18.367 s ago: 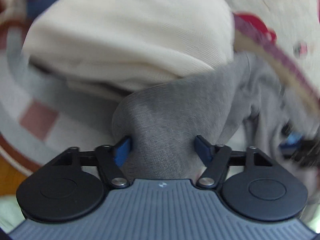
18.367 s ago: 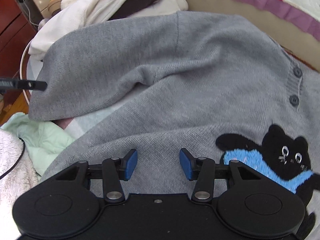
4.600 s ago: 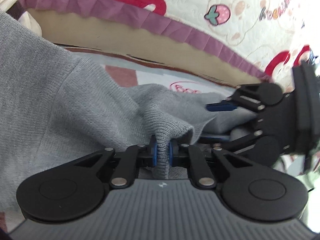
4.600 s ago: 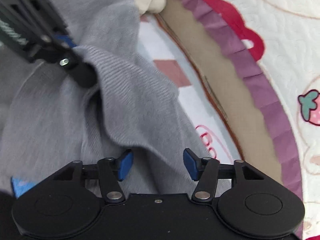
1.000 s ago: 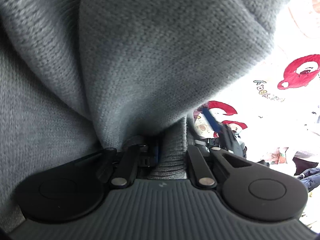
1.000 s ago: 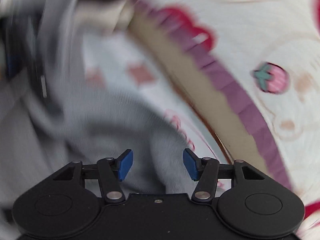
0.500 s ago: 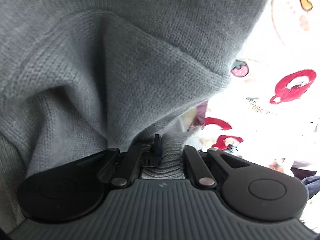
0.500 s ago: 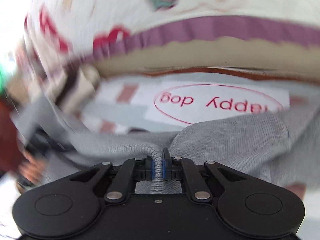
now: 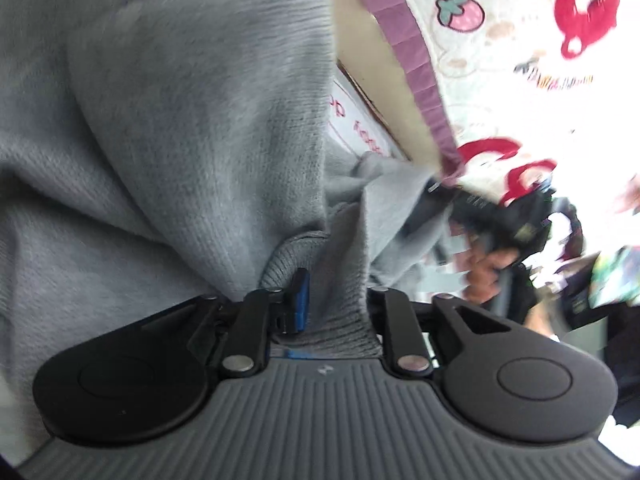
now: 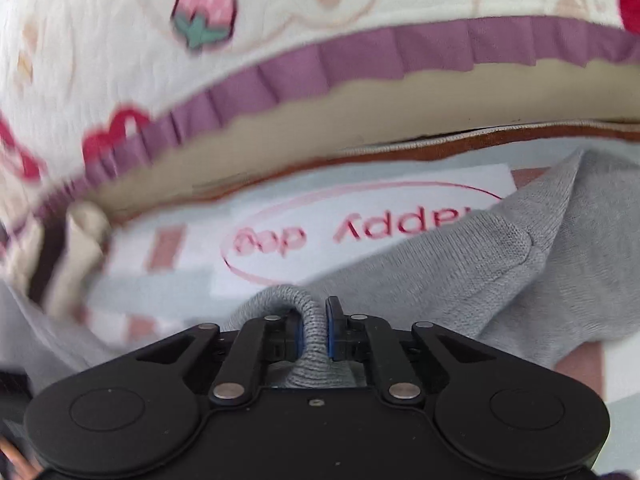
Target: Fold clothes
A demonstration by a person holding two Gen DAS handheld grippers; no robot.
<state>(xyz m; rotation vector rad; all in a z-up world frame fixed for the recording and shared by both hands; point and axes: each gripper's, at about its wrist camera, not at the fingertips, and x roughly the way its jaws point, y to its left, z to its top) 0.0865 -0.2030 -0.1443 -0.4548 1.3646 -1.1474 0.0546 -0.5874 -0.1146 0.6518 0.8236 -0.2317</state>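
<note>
While a ribbed band of the grey knit sweater [image 9: 192, 128] fills the gap between its fingers, the left gripper [image 9: 332, 304] sits at the lower centre of the left wrist view, clamped on that fabric; only the blue pad of one finger [image 9: 300, 292] shows, the other being buried under the knit. The sweater drapes across the whole left half and upper left of that frame, with a further fold reaching toward the centre right, where the other gripper's dark body [image 9: 516, 220] appears blurred. In the right wrist view, the right gripper [image 10: 314, 332] at the lower centre is closed almost completely on a narrow rolled ridge of the same sweater [image 10: 520, 272], which spreads away to the right and lower right of the frame. Beyond it, in the middle of the frame, lies a pale sheet with a red oval print [image 10: 360, 232]. A cream quilt with strawberry motifs and a purple ruffle [image 10: 320, 60] arcs across the upper part.
</note>
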